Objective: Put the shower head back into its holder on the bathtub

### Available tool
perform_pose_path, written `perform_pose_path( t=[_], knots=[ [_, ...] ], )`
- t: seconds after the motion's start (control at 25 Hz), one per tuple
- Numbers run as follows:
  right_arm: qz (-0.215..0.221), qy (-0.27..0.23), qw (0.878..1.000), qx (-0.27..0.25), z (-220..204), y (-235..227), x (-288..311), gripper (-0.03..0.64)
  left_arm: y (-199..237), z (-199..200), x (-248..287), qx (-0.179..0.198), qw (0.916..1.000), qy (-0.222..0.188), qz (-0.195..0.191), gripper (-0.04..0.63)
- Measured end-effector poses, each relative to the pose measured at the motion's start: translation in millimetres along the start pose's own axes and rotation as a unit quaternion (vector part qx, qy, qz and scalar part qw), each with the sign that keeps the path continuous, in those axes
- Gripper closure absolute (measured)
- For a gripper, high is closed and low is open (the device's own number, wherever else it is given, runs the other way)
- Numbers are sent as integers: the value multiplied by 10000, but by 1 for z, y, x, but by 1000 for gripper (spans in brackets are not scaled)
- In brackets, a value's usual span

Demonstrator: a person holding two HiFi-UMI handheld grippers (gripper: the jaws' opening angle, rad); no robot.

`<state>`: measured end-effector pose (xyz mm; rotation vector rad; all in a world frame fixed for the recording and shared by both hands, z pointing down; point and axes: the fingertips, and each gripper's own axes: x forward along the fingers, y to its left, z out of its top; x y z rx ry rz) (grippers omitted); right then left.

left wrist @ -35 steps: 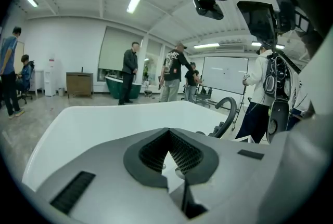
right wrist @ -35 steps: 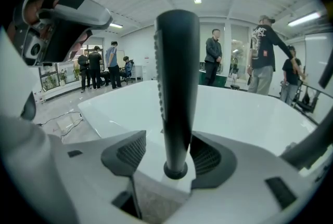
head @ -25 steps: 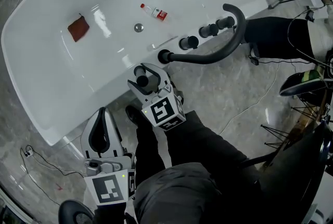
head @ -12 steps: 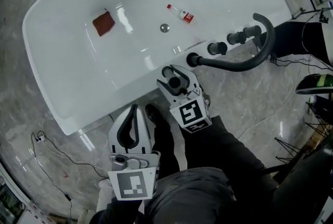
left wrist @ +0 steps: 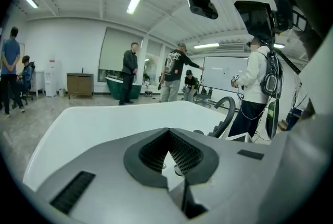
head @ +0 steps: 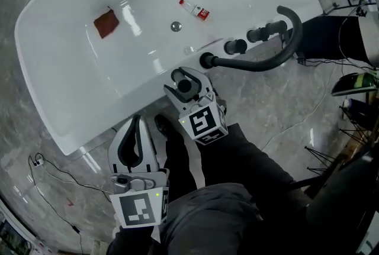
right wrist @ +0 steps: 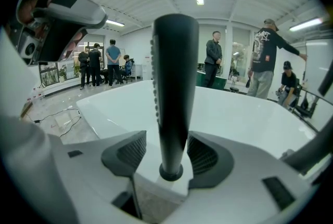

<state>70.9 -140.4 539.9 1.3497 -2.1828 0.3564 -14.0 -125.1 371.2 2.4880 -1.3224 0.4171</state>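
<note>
Right gripper (right wrist: 169, 154) is clamped on the upright black shower head (right wrist: 174, 88). Its lower end meets a black ring (right wrist: 171, 172), seemingly the holder, straight below on the bathtub (right wrist: 250, 114) rim. Left gripper (left wrist: 169, 146), jaws together and empty, hangs farther away.

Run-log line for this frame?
right gripper: shut on black cylindrical shower head | shower head: upright, base at white bathtub rim | left gripper: shut, empty

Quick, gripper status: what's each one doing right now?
Left gripper: closed, nothing between its jaws.
Right gripper: closed on the shower head.
</note>
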Motion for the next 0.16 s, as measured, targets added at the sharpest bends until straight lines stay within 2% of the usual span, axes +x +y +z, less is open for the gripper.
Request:
perform_pose_path(
  t=[0.16],
  knots=[
    [18, 24, 10000, -51, 0, -17, -8, 367, -17, 4, 8, -55, 10000, 25, 4, 592]
  ],
)
